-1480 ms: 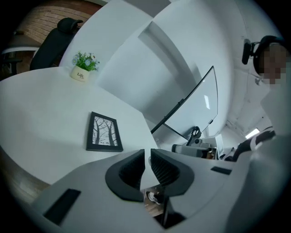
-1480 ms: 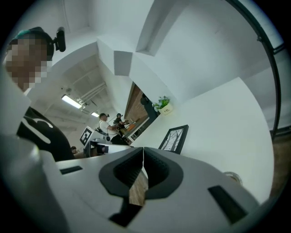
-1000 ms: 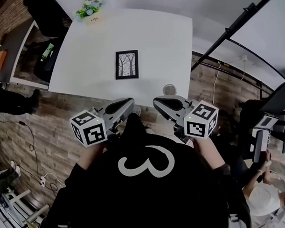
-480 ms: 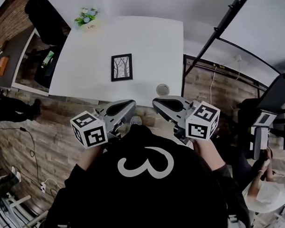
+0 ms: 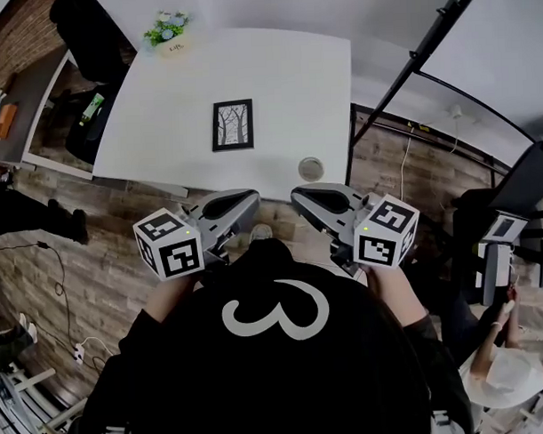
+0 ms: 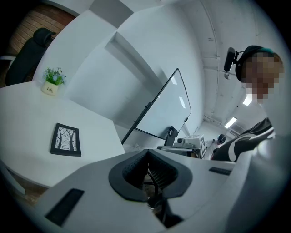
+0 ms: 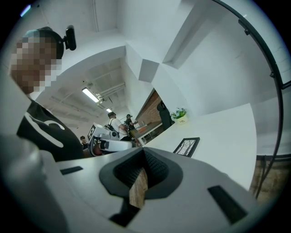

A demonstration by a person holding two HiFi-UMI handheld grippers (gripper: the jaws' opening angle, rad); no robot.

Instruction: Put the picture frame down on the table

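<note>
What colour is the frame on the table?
The frame is black, around a pale picture of bare trees; the head view shows it best.

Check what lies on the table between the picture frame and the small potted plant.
Nothing. In the head view the table is bare between the picture frame and the potted plant; the left gripper view shows the same.

Lighting: bright, even, from ceiling strip lamps (image 7: 91,94); white desk (image 5: 284,78) glares mildly. Strong fisheye bending, dark corners; focus sharp.
</note>
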